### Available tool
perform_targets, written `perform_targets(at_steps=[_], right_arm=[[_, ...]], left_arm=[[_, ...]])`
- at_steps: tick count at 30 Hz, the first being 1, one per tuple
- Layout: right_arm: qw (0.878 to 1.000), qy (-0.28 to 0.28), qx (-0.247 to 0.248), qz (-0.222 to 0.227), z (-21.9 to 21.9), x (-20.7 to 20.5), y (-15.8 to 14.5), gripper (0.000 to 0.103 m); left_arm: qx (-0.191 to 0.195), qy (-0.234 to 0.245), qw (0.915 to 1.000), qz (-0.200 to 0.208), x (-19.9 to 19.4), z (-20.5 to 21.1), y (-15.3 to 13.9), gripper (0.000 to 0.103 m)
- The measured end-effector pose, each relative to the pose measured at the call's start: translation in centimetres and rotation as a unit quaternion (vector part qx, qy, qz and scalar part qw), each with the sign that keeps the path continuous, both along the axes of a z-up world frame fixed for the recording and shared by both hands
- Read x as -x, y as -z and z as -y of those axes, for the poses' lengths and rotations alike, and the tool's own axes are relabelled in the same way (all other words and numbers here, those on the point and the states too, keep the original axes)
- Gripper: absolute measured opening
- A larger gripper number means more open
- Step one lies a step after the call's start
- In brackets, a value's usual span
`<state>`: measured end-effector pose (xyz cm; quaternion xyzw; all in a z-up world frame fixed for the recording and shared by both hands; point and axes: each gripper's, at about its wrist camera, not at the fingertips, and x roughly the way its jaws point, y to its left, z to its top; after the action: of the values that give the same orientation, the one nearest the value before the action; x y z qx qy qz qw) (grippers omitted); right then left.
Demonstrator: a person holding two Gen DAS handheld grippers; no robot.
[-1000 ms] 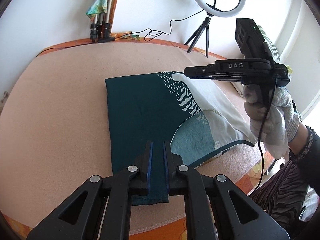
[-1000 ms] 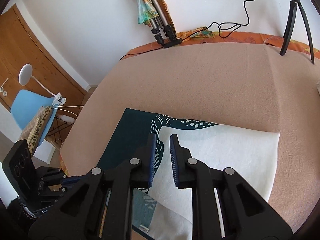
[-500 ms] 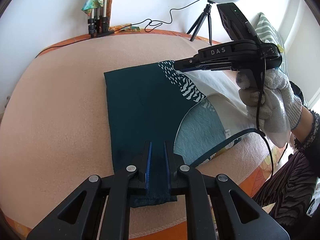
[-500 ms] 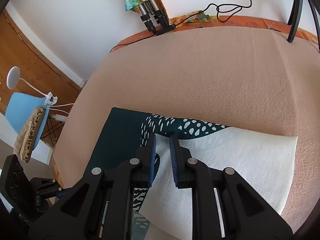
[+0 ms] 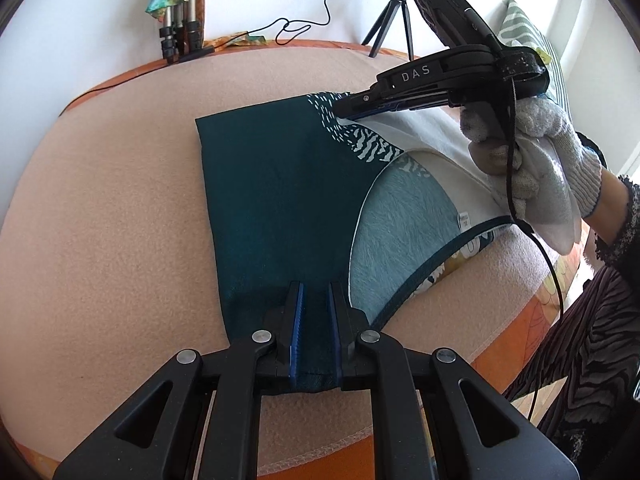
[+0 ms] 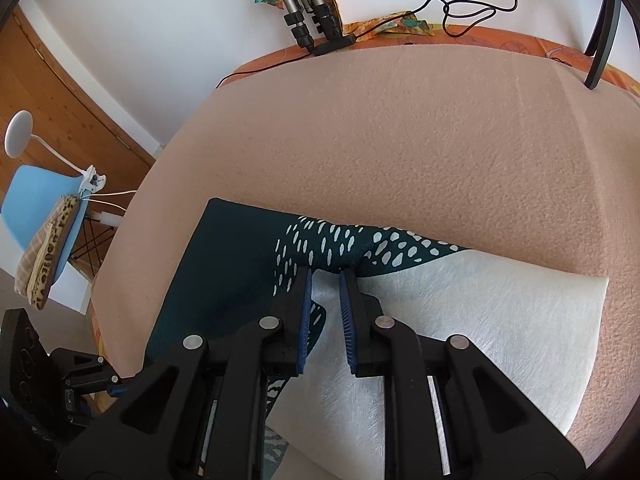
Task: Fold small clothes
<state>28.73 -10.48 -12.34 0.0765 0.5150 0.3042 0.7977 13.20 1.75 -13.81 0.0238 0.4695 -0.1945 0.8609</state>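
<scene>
— Peach blanket (image 5: 120, 208) covered the bed wall to wall, with folded tripod legs (image 5: 180, 36) at the far left by the wall and a ring-light stand (image 5: 394, 20) further right. Where did the garment lie?

— Near the middle of the blanket, running toward its near edge. It was a small cloth piece (image 5: 276, 208), dark teal on the left, then a white-flecked band, then pale blue and white on the right.

— And the tongs?

— The left gripper (image 5: 314, 316) stood at the near teal corner, jaws narrow with a strip of the fabric between the blue pads; it looked pinched, not loose. To the right, the right gripper (image 5: 346, 110), in a gloved hand (image 5: 532, 160), had its tips down on the far edge at the spotted band. Its jaws had just been closing, and its own view showed the cloth (image 6: 340, 240) puckered between the tips (image 6: 324, 280), so I judged it a grip taking hold.

— Which step, then?

— Securing two corners of one side, I'd say, ahead of a fold.

— Next?

— Probably lifting both together, keeping the edge taut, and carrying it across to meet the opposite side squarely.
</scene>
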Motion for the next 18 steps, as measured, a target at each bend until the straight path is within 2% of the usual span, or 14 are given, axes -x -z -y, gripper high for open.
perform_targets(at_steps=[2,4,5,7,10,12,13,14,15,16,18], right_arm=[[1.000,0.003,0.010,0.006,0.7,-0.3,0.2,0.005],[1.000,0.011,-0.011,-0.010,1.9,-0.9,0.5,0.002],[1.000,0.022,-0.016,-0.014,2.6,-1.0,0.5,0.003],[0.999,0.036,-0.037,-0.013,4.2,-0.8,-0.3,0.012],[0.992,0.051,-0.114,-0.031,7.3,-0.3,-1.6,0.013],[0.991,0.065,-0.119,-0.022,8.9,0.4,-2.5,0.020],[0.991,0.072,-0.113,-0.017,9.8,0.8,-2.8,0.024],[0.991,0.080,-0.109,-0.013,10.7,1.2,-3.0,0.033],[0.990,0.090,-0.104,-0.010,11.7,1.6,-3.0,0.043],[0.990,0.101,-0.101,-0.011,12.7,1.8,-2.8,0.046],[0.988,0.116,-0.102,-0.020,14.5,2.3,-2.3,0.049]], left_arm=[[0.012,0.001,0.9999,0.005,0.5,-0.6,0.1,0.010],[0.015,0.001,0.9999,0.008,0.8,-1.0,0.0,0.010],[0.015,0.001,0.9999,0.008,1.0,-1.2,0.0,0.010],[0.026,-0.001,0.9996,0.007,1.4,-1.8,-0.2,0.012],[0.061,-0.018,0.9980,0.007,1.6,-3.0,-1.1,0.016],[0.091,-0.037,0.9951,0.003,1.4,-4.0,-1.8,0.019],[0.110,-0.049,0.9928,-0.002,1.3,-4.7,-2.1,0.026],[0.129,-0.064,0.9896,-0.008,1.2,-5.4,-2.3,0.041],[0.145,-0.080,0.9860,-0.015,1.2,-6.1,-2.4,0.048],[0.163,-0.095,0.9819,-0.020,1.3,-6.9,-2.4,0.052],[0.205,-0.115,0.9712,-0.035,1.4,-8.1,-2.3,0.052]])
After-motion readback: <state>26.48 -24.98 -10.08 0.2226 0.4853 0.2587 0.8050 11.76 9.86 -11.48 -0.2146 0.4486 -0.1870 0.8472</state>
